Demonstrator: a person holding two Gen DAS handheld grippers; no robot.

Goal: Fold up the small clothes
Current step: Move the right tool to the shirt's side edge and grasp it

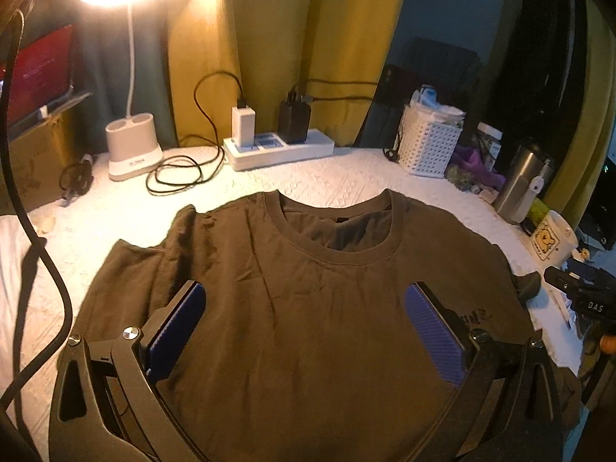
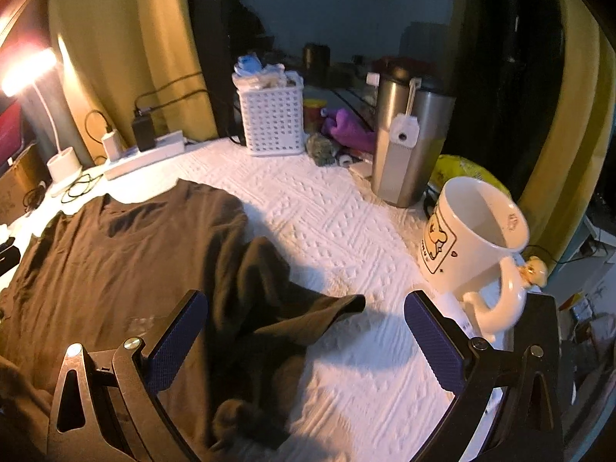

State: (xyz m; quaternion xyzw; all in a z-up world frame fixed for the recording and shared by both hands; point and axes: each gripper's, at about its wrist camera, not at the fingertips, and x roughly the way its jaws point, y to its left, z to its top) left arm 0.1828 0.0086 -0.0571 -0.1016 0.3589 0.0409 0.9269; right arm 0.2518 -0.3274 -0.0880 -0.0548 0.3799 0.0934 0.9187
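A dark brown T-shirt [image 1: 308, 308] lies spread flat, front up, collar away from me, on a white textured cloth [image 1: 346, 181]. My left gripper [image 1: 306, 300] is open and empty, hovering over the shirt's chest. In the right wrist view the shirt [image 2: 127, 254] fills the left side, with its right sleeve [image 2: 308, 315] rumpled and folded outward. My right gripper [image 2: 306, 308] is open and empty above that sleeve and the shirt's right edge. The right gripper's body also shows at the right edge of the left wrist view [image 1: 577, 292].
A white mug [image 2: 477, 235] stands just beyond my right gripper's right finger. A steel tumbler [image 2: 408, 142], white basket [image 2: 271, 119], power strip [image 1: 277, 148] with chargers, coiled cable [image 1: 177, 177] and lit desk lamp [image 1: 133, 150] line the back. A cable [image 1: 38, 254] hangs at left.
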